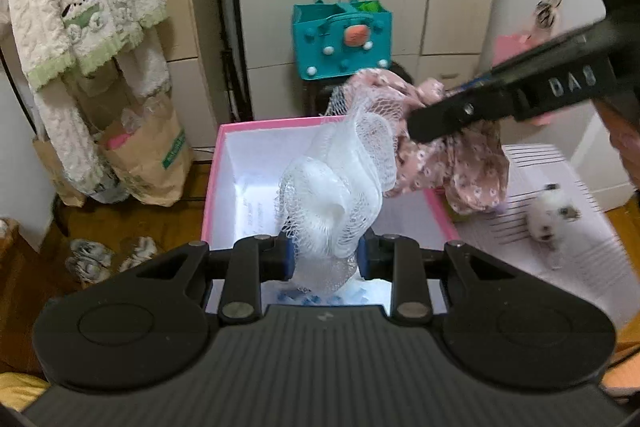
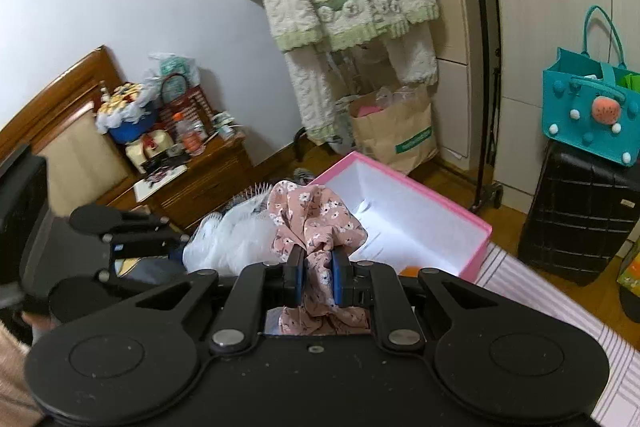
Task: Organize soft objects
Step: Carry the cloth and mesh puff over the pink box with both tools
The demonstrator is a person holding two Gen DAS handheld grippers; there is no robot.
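My left gripper (image 1: 323,254) is shut on a white mesh bath sponge (image 1: 340,183) and holds it above the open pink box (image 1: 214,171), whose white inside shows a paper sheet. My right gripper (image 2: 317,273) is shut on a pink floral cloth (image 2: 316,217), held just beside the sponge (image 2: 236,239), near the box (image 2: 478,249). In the left wrist view the right gripper (image 1: 416,129) comes in from the upper right with the cloth (image 1: 464,163) hanging over the box's right rim.
A small white plush toy (image 1: 550,213) lies on the striped sheet (image 1: 600,251) right of the box. A teal bag (image 1: 340,41) sits on a black suitcase (image 2: 580,219). Paper bags (image 1: 148,159), hanging fluffy garments (image 1: 80,7) and a cluttered nightstand (image 2: 192,171) stand around.
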